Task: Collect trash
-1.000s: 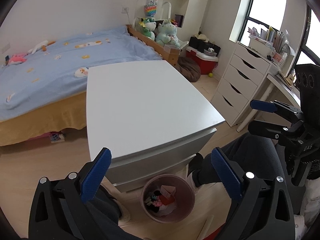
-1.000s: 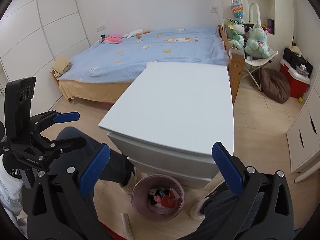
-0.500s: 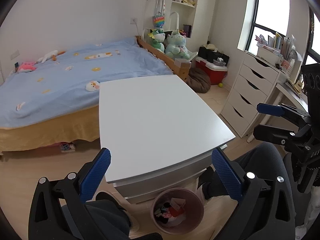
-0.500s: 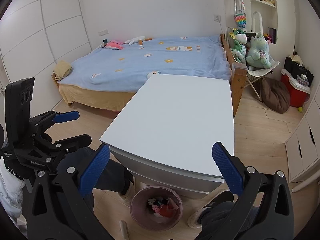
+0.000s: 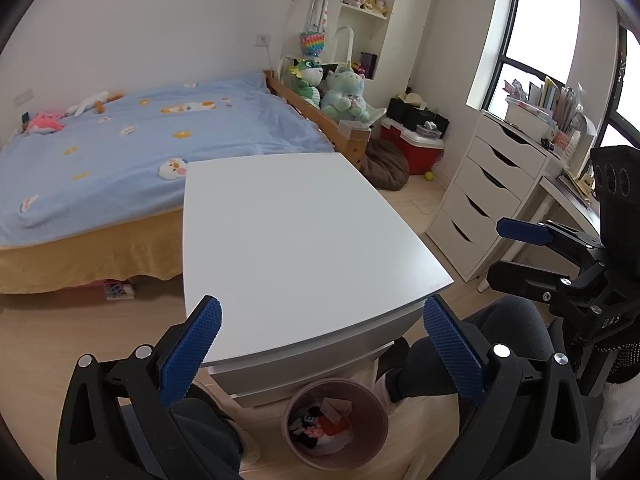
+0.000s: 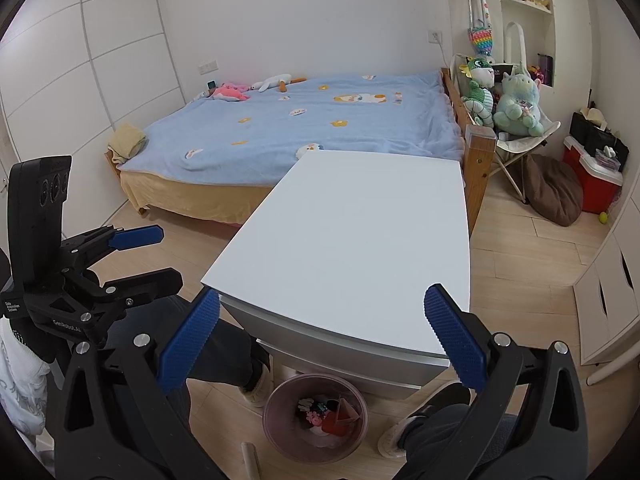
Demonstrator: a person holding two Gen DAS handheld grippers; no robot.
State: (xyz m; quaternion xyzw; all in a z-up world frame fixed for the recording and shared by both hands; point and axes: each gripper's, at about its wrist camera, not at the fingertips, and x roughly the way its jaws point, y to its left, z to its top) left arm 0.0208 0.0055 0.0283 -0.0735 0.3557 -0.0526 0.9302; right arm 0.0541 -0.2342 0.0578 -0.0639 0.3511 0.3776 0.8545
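Trash (image 5: 324, 426) is lying in the pink bin (image 5: 378, 420) on the floor, under the desk's (image 5: 296, 248) near edge. Both grippers, left (image 5: 322, 340) and right (image 6: 322, 330), are hovering above that edge, fingers spread wide and holding nothing.

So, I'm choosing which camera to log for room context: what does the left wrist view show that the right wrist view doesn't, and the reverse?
Only the left wrist view shows the window, the books on the drawer unit and the right gripper, open. Only the right wrist view shows the panelled wall, the yellow cloth at the bed corner and the left gripper, open. Both share the white table, the blue bed, the plush toys, the red cooler and the pink trash bin holding scraps.
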